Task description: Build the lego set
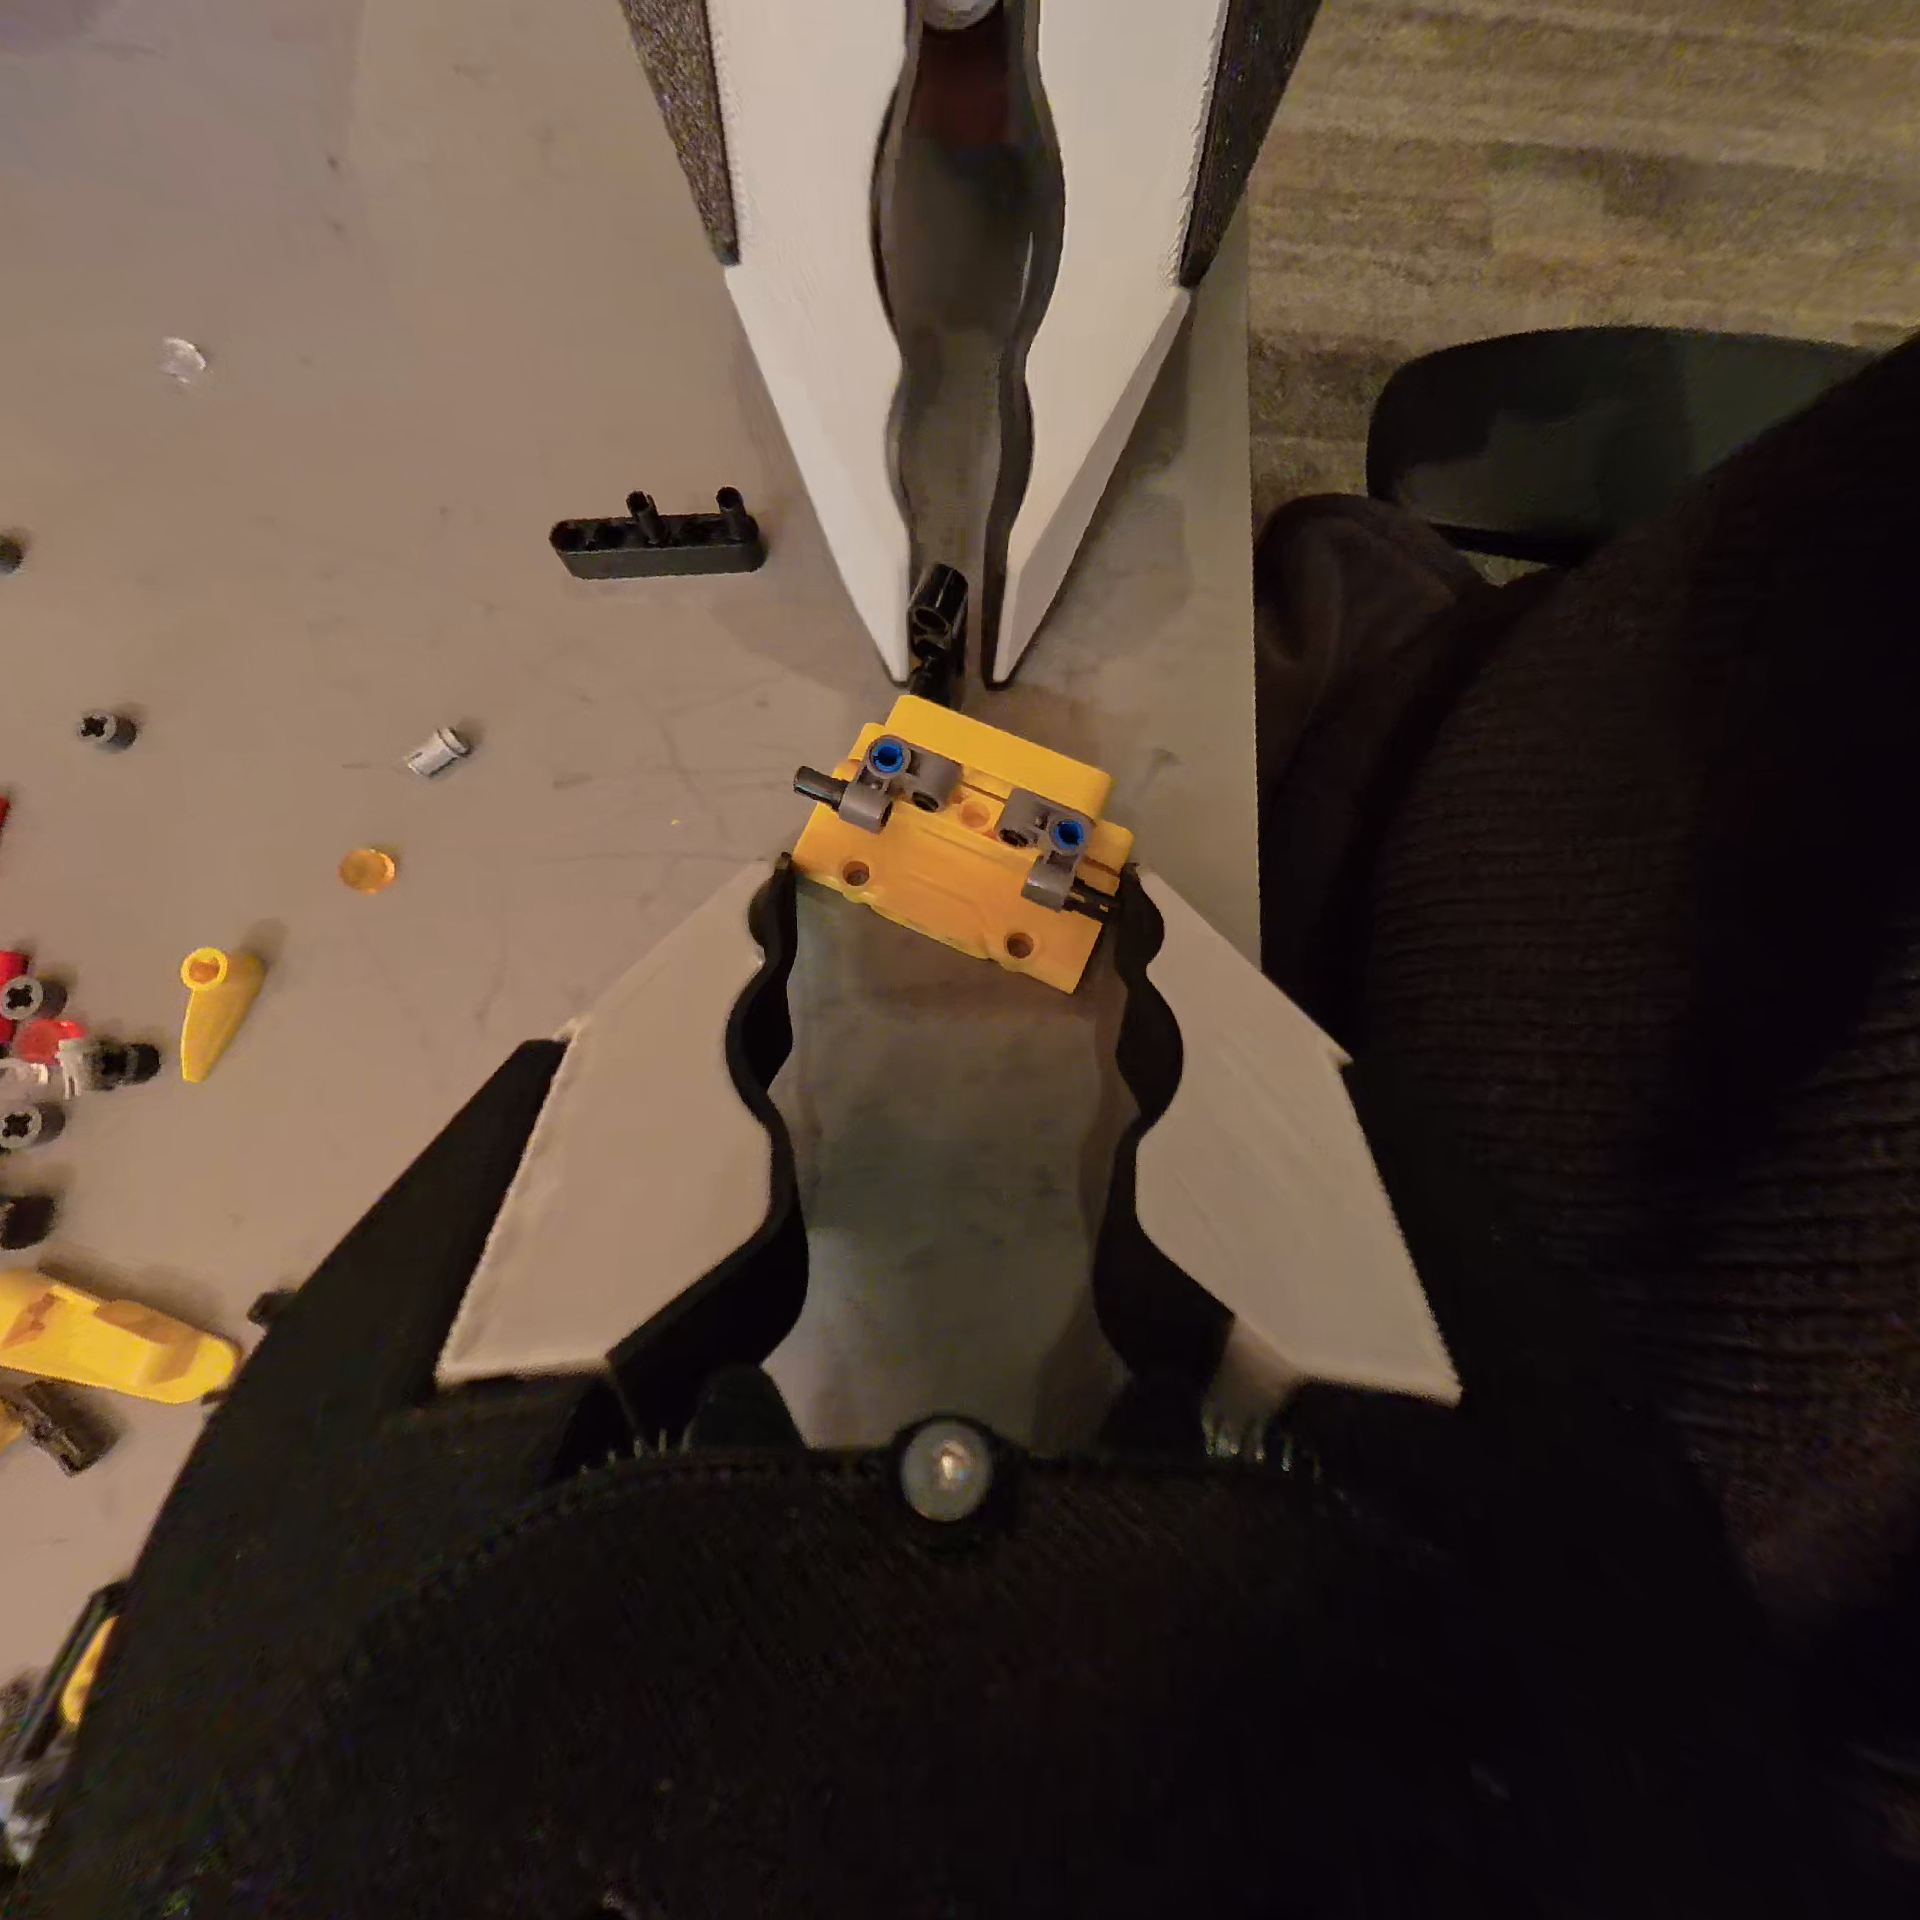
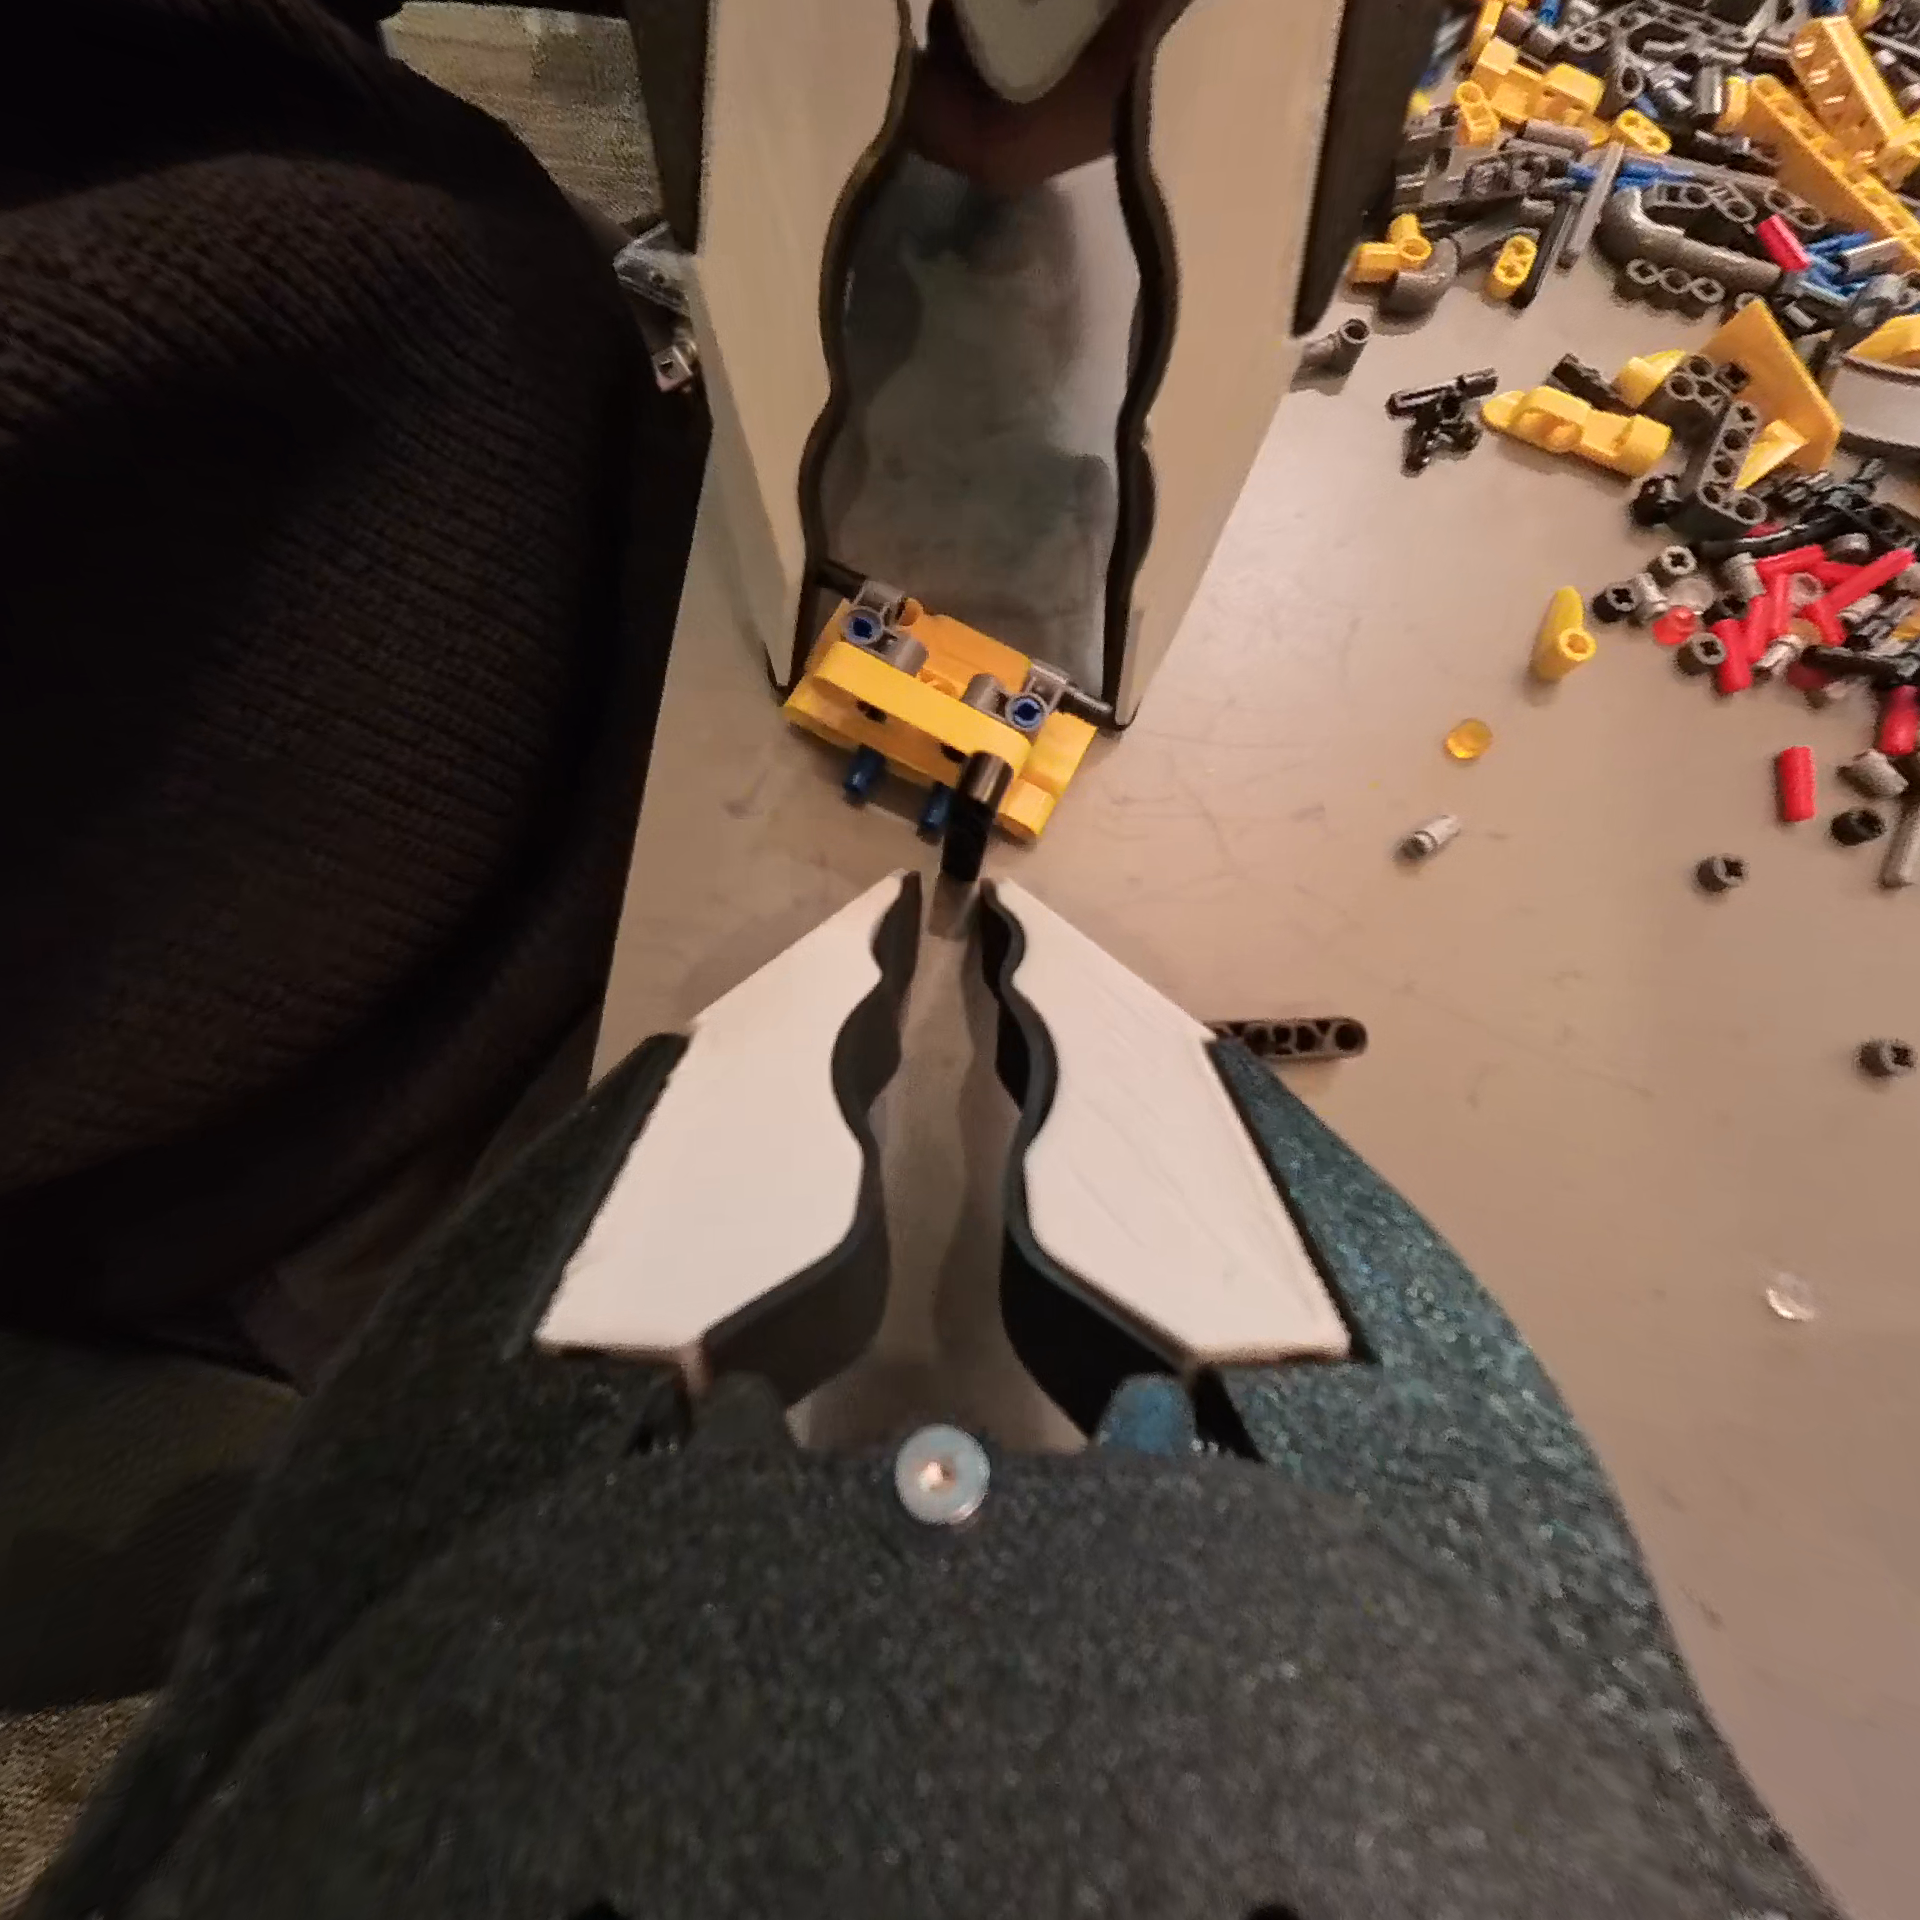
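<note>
Currently you hold the yellow brick assembly (image 1: 961,852) in the left gripper (image 1: 951,904), whose tips are clamped on its two short sides. The assembly sits near the table edge (image 1: 1242,727), low over the grey table or on it; which cannot be told. This grip appears chosen to leave the top face exposed, with its two grey connectors (image 1: 883,790) and their blue pins (image 1: 888,755), and to leave the far side open to the other tool.

Your right gripper (image 2: 951,883) faces the assembly from the opposite side. Its tips are closed on a small black pin connector (image 2: 971,805), whose free end touches or nearly touches the yellow beam on the assembly's near face. Holding the connector by its tail appears to keep its nose clear for alignment with the assembly. Two blue pins (image 2: 860,774) project from the assembly's lower edge beside that connector.

Relative to the assembly:
- A black beam with two upright pins (image 1: 657,540) lies beyond it, on the side away from the table edge.
- An orange translucent round stud (image 1: 368,869) and a yellow curved piece (image 1: 213,1008) lie farther off on that same side.
- A large pile of loose parts (image 2: 1714,208) lies well apart from it.
- A dark knitted sleeve (image 1: 1610,935) lies beyond the table edge.

No brand mark, label or legible writing shows in either view.
</note>
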